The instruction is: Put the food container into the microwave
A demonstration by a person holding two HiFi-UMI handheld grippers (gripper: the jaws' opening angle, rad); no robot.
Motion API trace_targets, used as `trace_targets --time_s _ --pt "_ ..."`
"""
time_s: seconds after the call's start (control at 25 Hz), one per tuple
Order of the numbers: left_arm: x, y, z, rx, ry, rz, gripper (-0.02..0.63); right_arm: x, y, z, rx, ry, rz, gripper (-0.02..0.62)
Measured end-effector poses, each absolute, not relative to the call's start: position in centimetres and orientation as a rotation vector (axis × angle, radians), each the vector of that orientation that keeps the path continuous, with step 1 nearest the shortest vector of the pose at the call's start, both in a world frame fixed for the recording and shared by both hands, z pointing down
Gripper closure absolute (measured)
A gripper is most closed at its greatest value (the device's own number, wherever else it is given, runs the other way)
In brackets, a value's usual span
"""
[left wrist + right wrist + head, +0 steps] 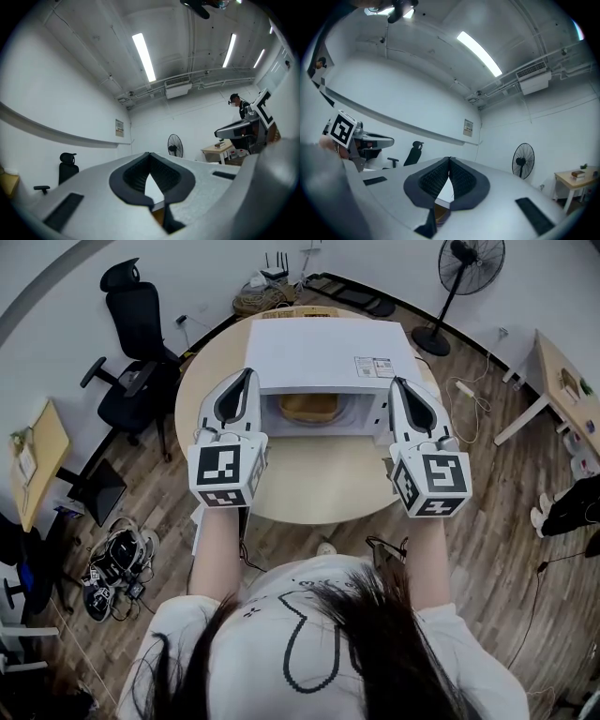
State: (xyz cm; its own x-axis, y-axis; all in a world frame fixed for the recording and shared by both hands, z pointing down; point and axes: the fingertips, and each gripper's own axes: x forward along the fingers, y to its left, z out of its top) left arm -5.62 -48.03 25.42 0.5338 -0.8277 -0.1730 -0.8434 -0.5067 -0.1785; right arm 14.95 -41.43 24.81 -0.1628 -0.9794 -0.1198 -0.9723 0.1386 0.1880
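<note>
Food container (309,408): tan, lying inside the open cavity of the microwave (323,352), close to its front edge. Left gripper (247,373) and right gripper (397,382): held just in front of the microwave, one toward each side of its opening. Each has its jaws brought together at the tips, with nothing between them. Round table (319,488): beneath the microwave. Probable hazards: a container this near the front edge may block the door, and a gripper pushed in carelessly may shove or tip it.

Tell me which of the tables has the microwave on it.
The round table in the middle: the white microwave stands on it. The left desk and the right desk, both wooden, hold none.
</note>
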Motion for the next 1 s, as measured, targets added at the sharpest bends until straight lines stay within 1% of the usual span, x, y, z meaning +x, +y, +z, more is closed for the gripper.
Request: trace_targets --time_s 0.24,1.0 --pt "-6.09 -47.86 24.81 -2.518 1.401 0.115 0.597 14.73 -41.05 23.7 1.997 -2.343 -0.411 0.566" --pt "-6.29 -47.4 25.21 -2.526 1.396 0.114 0.597 14.28 -40.36 24.16 1.961 -2.36 -0.439 0.568"
